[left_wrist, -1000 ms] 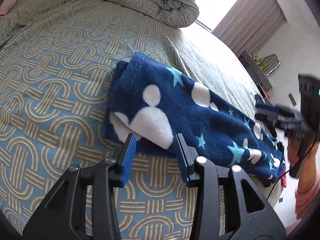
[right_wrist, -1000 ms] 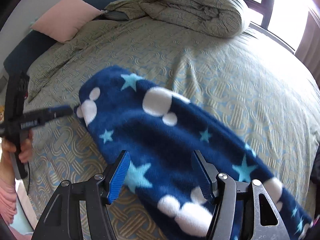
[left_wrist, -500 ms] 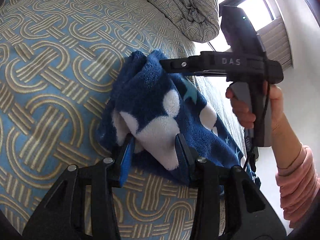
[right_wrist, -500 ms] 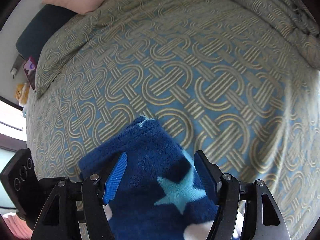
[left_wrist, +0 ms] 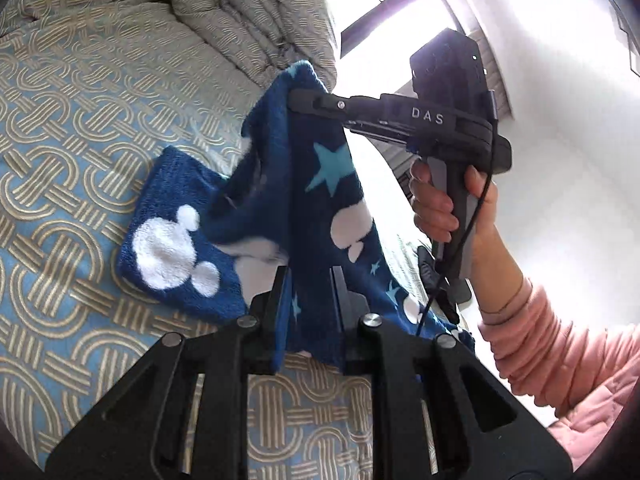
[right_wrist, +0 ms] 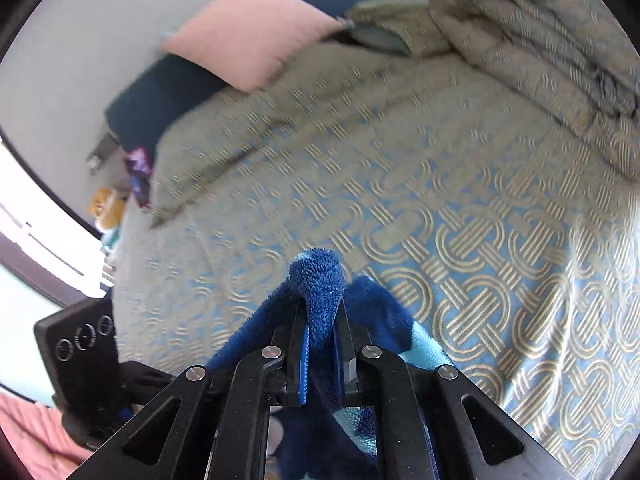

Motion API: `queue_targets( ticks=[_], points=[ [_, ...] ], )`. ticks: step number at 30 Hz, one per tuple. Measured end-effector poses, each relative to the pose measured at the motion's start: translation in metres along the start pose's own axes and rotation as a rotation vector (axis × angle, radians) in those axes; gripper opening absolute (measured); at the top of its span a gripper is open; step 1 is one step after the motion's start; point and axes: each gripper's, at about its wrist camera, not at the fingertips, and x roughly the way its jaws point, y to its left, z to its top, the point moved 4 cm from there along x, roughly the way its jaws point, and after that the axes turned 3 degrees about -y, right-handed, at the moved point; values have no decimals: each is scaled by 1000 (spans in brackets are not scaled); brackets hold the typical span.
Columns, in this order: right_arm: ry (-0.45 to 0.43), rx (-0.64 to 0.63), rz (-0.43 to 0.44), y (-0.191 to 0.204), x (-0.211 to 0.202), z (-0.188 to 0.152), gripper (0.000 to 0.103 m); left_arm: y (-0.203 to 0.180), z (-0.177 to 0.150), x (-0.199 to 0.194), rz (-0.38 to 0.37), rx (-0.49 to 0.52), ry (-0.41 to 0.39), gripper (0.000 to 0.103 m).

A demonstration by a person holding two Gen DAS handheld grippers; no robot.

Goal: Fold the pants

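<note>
A bed (right_wrist: 460,208) fills the room, spread with a blue cover of looped beige bands. A bunched duvet (left_wrist: 248,16) lies at its far end, a pink pillow (right_wrist: 248,32) against the dark headboard (right_wrist: 160,96). A bright window (left_wrist: 384,4) breaks the white wall (left_wrist: 560,92)

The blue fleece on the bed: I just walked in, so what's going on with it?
A person is folding fleece pants on the bed with two handheld grippers. Both have just been closing: the left gripper pinches a near edge, and the right gripper is clamped on another edge, lifting it. The rest lies on the bedspread.
</note>
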Motion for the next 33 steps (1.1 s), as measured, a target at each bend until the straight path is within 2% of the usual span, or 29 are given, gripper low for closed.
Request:
queue_targets(
  ticks=[3, 6, 11, 13, 16, 19, 21, 22, 25, 26, 28, 30, 31, 33],
  points=[
    [-71, -38, 52, 17, -32, 7, 8, -15, -6, -23, -43, 44, -20, 19],
    [-103, -78, 85, 29, -45, 15, 8, -14, -6, -31, -32, 43, -43, 19],
    [-24, -66, 58, 24, -8, 27, 8, 36, -4, -15, 114, -74, -34, 25],
    [-20, -72, 77, 31, 1, 28, 8, 54, -3, -9, 149, -122, -30, 41],
    [-33, -127, 115, 51, -2, 24, 8, 61, 0, -5, 107, -169, -35, 60],
    [-76, -195, 161, 72, -25, 21, 8, 50, 3, -10, 44, -135, -64, 69],
    [-114, -233, 178, 80, -40, 23, 8, 45, 4, -16, 38, -108, -86, 77],
    [-119, -238, 184, 79, -40, 26, 8, 44, 4, -17, 47, -98, -90, 77],
    [-48, -219, 96, 51, -2, 32, 13, 52, 2, -18, 105, -107, -80, 77],
    [2, -201, 34, 33, 20, 31, 20, 56, 1, -18, 134, -122, -73, 77],
    [122, -132, -174, -13, 73, 25, 22, 63, -1, -14, 192, -129, -52, 77],
    [230, -65, -304, -46, 109, 15, 22, 63, -1, -13, 235, -101, -49, 77],
    [232, -33, -337, -56, 116, 12, 22, 62, 1, -11, 245, -89, -49, 77],
    [172, 31, -326, -60, 110, 12, 23, 65, 1, -10, 245, -84, -40, 77]
  ],
)
